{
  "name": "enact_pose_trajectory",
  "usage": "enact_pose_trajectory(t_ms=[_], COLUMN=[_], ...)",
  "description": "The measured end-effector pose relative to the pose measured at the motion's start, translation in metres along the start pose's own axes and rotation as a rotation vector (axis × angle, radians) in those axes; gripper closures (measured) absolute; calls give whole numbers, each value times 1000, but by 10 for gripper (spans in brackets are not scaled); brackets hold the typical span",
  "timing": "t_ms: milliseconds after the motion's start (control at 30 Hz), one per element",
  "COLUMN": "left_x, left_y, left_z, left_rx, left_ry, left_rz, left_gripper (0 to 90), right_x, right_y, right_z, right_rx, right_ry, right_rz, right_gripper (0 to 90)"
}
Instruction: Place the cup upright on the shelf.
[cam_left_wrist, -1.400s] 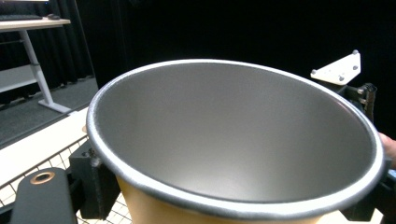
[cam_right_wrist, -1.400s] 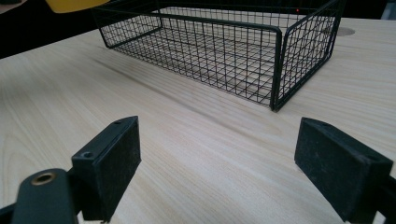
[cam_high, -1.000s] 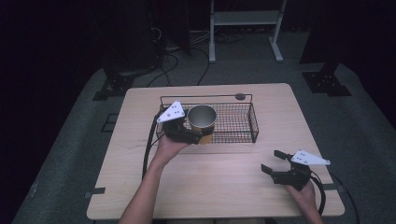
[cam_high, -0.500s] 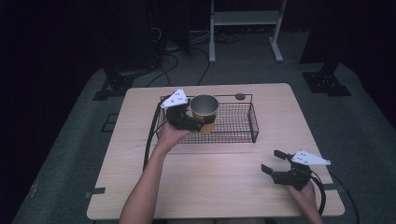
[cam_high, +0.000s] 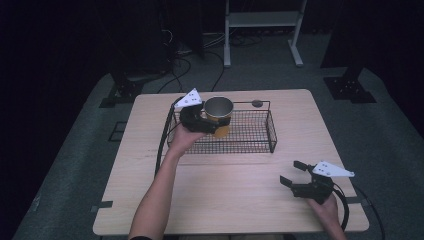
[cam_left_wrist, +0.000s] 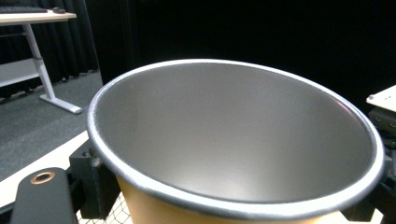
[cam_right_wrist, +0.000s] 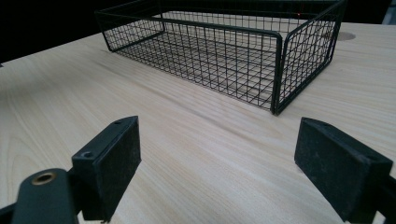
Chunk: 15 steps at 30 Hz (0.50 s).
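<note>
Now higher, left claw (cam_high: 212, 122) pinching cup (cam_high: 218, 110) above basket (cam_high: 250, 145), right claw (cam_high: 296, 175) spread, unmoved

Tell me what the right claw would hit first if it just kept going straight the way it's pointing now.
Probably the wire basket: the open right claw points across bare table at its near corner, with nothing between them. Depth is hard to judge.

Beyond your left gripper (cam_high: 212, 122) the room is dark, black curtains closing off the far side. A white desk frame (cam_high: 262, 30) stands on the grey carpet (cam_high: 360, 125) well past it, with cables (cam_high: 192, 55) trailing on the floor nearby. Dark stand bases (cam_high: 350, 90) sit on the carpet far ahead of your right gripper (cam_high: 292, 172). Both work over a pale wooden table (cam_high: 230, 190)
</note>
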<state>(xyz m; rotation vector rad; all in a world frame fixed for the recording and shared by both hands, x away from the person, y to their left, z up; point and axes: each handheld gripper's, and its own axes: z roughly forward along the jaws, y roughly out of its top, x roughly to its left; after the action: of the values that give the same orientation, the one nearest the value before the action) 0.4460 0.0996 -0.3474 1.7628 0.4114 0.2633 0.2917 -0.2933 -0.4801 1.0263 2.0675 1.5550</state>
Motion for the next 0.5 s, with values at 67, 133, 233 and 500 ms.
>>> enact_pose_trajectory(t_ms=[67,133,233,500], left_x=[2,6,12,22], left_y=[-1,-1,-2,-3], left_z=[1,4,9,20], left_rx=[5,12,16,28], left_ry=[-2,-1,-10,-23], left_rz=[-6,-8,-16,-28], left_gripper=[132,132,132,131], right_x=[0,0,0,0], right_y=[0,0,0,0], right_z=[0,0,0,-1], right_rx=[0,-2,-3,-4], right_ry=[0,1,3,6], right_rz=[0,1,-1,-5], right_gripper=[135,135,135,136])
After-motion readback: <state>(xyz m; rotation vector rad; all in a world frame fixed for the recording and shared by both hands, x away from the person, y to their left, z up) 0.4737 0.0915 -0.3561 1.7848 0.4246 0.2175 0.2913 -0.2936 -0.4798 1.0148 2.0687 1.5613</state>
